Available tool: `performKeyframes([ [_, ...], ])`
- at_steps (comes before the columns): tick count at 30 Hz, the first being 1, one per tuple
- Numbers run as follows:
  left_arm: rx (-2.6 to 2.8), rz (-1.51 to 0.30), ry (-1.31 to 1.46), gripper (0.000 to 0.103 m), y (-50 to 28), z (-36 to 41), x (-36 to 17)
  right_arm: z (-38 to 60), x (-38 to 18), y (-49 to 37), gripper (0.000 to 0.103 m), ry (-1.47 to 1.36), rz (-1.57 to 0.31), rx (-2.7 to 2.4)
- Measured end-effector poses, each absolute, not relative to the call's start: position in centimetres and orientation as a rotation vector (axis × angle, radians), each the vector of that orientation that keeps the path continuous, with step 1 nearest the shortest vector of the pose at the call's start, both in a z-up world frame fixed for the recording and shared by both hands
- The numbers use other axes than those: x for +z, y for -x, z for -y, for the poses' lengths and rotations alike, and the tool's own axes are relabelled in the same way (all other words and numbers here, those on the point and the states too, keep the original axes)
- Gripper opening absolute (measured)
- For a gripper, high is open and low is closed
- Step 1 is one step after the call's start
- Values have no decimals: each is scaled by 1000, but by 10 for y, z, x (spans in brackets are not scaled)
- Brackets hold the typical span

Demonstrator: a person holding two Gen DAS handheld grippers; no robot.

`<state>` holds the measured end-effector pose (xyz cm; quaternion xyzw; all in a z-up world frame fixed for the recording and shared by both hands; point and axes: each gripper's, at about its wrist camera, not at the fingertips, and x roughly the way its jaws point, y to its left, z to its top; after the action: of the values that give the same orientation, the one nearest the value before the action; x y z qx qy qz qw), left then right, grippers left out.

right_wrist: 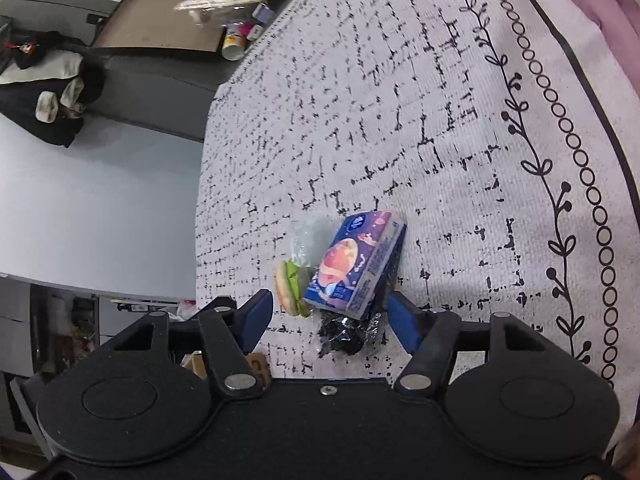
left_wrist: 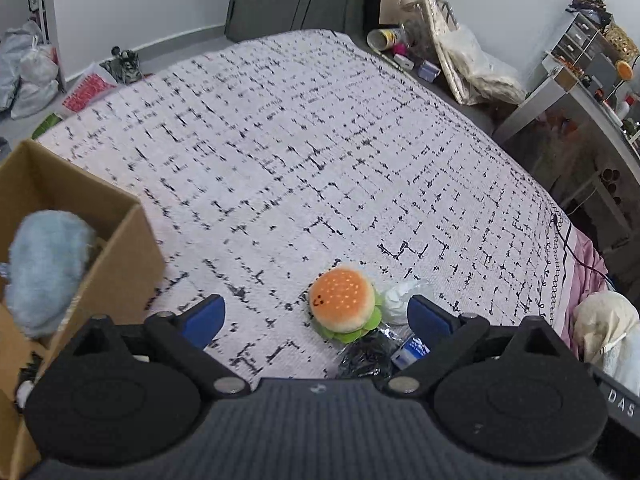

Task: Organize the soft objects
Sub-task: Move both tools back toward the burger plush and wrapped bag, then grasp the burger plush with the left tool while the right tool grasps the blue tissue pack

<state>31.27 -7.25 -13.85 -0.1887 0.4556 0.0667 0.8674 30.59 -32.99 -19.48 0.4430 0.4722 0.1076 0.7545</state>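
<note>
A burger plush (left_wrist: 343,304) lies on the black-flecked white bedspread (left_wrist: 304,148), beside a crumpled white plastic bag (left_wrist: 400,299) and a black crinkled bag (left_wrist: 366,356). My left gripper (left_wrist: 318,316) hangs open just above them, and the burger shows between its blue fingers (left_wrist: 208,316) without touching either. In the right wrist view a blue and pink tissue pack (right_wrist: 356,264) rests on the black bag (right_wrist: 348,332), next to the burger (right_wrist: 290,288). My right gripper (right_wrist: 330,312) stands about half open around the pack's near end, its pads close to it but apart.
An open cardboard box (left_wrist: 120,240) stands at the left on the bed and holds a light blue fluffy toy (left_wrist: 44,268). A cream plush (left_wrist: 604,320) lies at the bed's right edge. Bags, a desk and clutter line the floor around the bed.
</note>
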Motion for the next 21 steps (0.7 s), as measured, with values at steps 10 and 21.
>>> performKeyframes([
  [10,130,-1010,438,96,-340,77,-172,322,-215,-322,61,-990,-1060,218],
  [21,84,-1014,518,57,-349,80,-188,314,-218,-328,30,-921,-1073,215],
])
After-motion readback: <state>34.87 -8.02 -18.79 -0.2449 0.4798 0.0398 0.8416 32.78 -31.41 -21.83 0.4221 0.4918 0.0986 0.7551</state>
